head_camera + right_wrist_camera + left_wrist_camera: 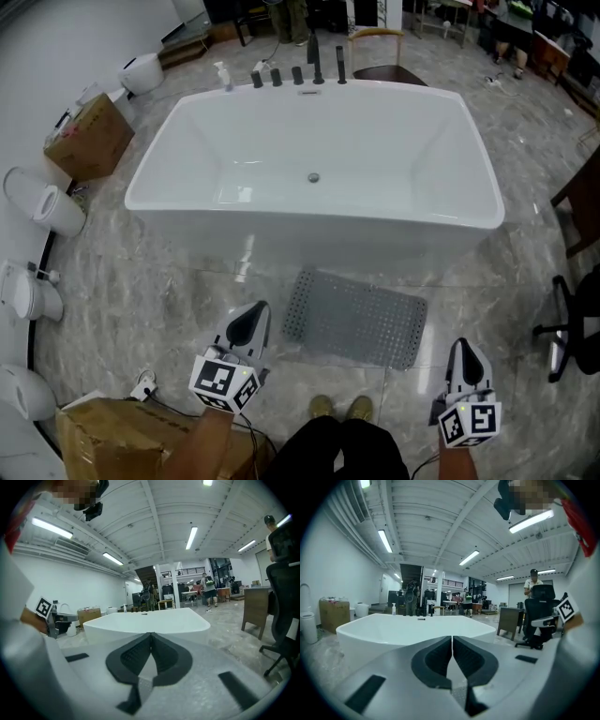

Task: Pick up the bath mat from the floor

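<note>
A grey perforated bath mat [354,317] lies flat on the marble floor in front of the white bathtub [314,159]. My left gripper [251,322] hovers just left of the mat's near-left corner, jaws together and empty. Beyond the mat's near-right corner is my right gripper [466,354], likewise shut with nothing in it. Both gripper views look level across the room over the white bathtub [408,627], and the mat is hidden in both. In them the left gripper [452,641] and right gripper [151,639] show their pads meeting at the tips.
Cardboard boxes [89,136] and toilets [42,206] line the left wall. Another box [141,441] sits at my near left. An office chair [572,333] stands at the right, and the person's shoes [342,406] are just behind the mat. People stand far off in the hall [206,588].
</note>
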{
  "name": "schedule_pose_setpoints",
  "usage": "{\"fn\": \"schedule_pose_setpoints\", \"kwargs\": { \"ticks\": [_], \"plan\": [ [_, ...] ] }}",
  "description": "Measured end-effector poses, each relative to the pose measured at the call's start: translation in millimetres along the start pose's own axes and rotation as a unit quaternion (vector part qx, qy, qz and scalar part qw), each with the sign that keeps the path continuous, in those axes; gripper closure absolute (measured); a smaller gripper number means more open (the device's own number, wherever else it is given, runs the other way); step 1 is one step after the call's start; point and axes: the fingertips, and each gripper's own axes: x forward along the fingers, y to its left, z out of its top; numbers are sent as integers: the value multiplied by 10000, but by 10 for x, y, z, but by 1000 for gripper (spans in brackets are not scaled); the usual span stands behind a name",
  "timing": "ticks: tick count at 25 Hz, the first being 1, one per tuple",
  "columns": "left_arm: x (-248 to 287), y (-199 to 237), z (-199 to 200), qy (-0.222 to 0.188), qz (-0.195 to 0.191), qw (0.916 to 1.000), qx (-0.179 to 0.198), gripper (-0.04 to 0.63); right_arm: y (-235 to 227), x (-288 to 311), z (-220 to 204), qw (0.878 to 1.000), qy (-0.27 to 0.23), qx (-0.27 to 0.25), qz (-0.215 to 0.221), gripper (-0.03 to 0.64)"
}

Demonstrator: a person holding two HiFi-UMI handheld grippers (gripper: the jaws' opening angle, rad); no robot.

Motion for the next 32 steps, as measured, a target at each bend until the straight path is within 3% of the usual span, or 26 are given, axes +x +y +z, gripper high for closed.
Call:
{"fn": "schedule_pose_setpoints", "kwargs": {
  "ticks": [6, 14, 17, 24, 32],
  "plan": [
    [357, 124, -685, 270, -44, 9996, -101, 581, -258, 340, -574, 9997, 197, 51, -113, 607],
    [944, 280, -1770, 702, -44, 9972, -252, 576, -523, 895, -1641, 9979, 630, 99, -110, 578],
    [1181, 314, -2260, 915, -161, 9951, -352, 514, -634, 1095, -2129, 9964, 836, 148, -84, 557],
    [1677, 446, -3370, 1449, -286, 9885, -339, 454, -951, 1509, -3250, 9910, 1250, 433, -203, 491],
    [2003, 799, -4443, 1952, 40, 9792, -558, 390, -1296, 1824, -4231, 9847, 1605, 519, -445, 426]
  ]
}}
